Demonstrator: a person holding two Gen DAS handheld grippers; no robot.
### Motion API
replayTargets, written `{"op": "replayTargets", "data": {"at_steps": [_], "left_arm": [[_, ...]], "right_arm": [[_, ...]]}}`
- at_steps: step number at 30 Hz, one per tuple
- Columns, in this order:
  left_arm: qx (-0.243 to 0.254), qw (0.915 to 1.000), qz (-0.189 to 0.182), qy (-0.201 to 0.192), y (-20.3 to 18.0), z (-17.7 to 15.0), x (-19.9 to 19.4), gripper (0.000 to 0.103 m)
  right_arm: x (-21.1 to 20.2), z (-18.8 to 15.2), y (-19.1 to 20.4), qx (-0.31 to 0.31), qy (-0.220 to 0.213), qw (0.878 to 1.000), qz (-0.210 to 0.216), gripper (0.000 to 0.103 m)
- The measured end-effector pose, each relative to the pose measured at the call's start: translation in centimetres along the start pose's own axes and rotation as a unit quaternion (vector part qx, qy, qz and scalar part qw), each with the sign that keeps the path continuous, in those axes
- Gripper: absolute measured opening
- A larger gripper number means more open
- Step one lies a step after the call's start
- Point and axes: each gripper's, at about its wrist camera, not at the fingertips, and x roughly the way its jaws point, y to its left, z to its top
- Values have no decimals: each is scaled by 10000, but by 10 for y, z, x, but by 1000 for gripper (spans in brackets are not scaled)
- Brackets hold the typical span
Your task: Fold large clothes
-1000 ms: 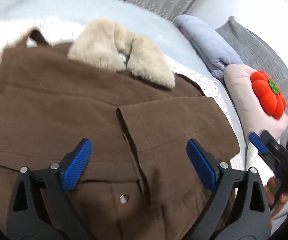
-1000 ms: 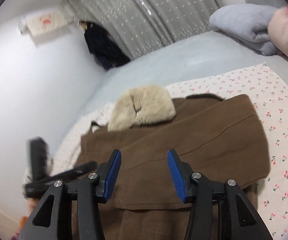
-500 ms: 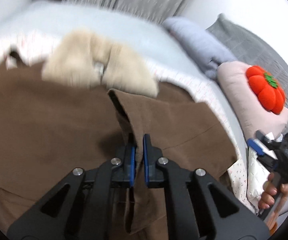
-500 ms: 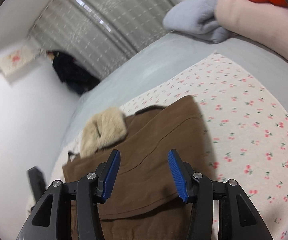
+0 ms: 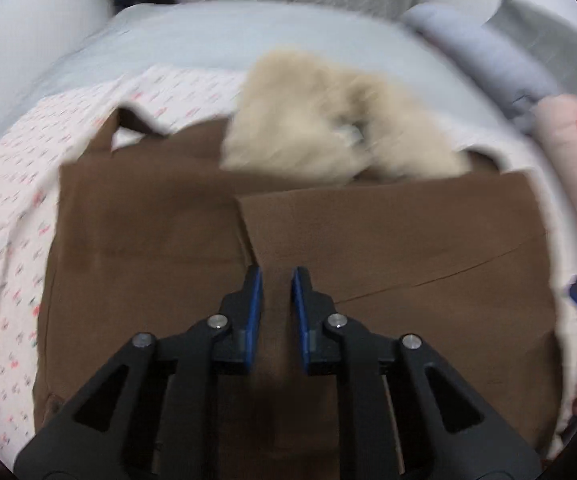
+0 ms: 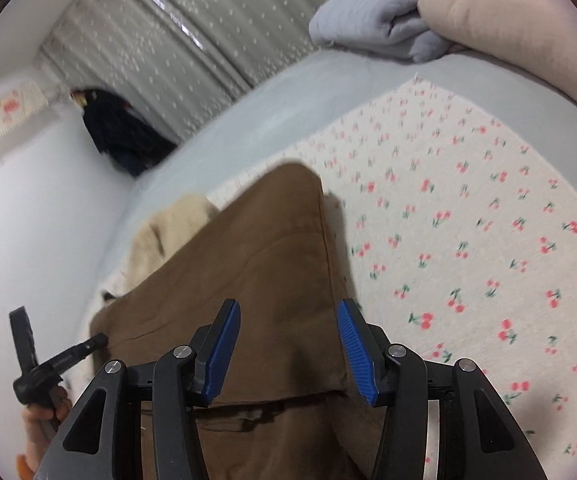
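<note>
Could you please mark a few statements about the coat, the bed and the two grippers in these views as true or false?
1. The brown coat has a beige fur collar. True.
2. The coat lies on a plain green sheet. False: it lies on a white blanket printed with cherries.
3. The right gripper is shut on the coat. False: its jaws stand wide apart above the coat's edge.
4. The left gripper shows a narrow gap between its pads. True; whether cloth is caught there cannot be told.
5. A folded grey-blue cloth lies beside a pink pillow. True.
</note>
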Motion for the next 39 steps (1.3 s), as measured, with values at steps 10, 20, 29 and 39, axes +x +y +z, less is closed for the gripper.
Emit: {"op": "replayTargets", "data": {"at_steps": [10, 20, 29, 39], "left_arm": [[-24, 9933, -422, -1076, -10, 3, -15, 31], [416, 9942, -426, -891, -25, -18, 38, 31], [577, 9912, -426, -1115, -32, -32, -9, 79], [922, 9909, -196, -957, -8, -118, -114, 85]], "right_arm": [[4, 22, 34, -563, -488, 9961, -468, 30], [114, 41, 22, -1203, 18, 9814, -1493, 24], [33, 15, 32, -1490, 161, 9825, -1105, 41], [-109, -45, 12, -1454, 93, 9825, -1161, 72]]}}
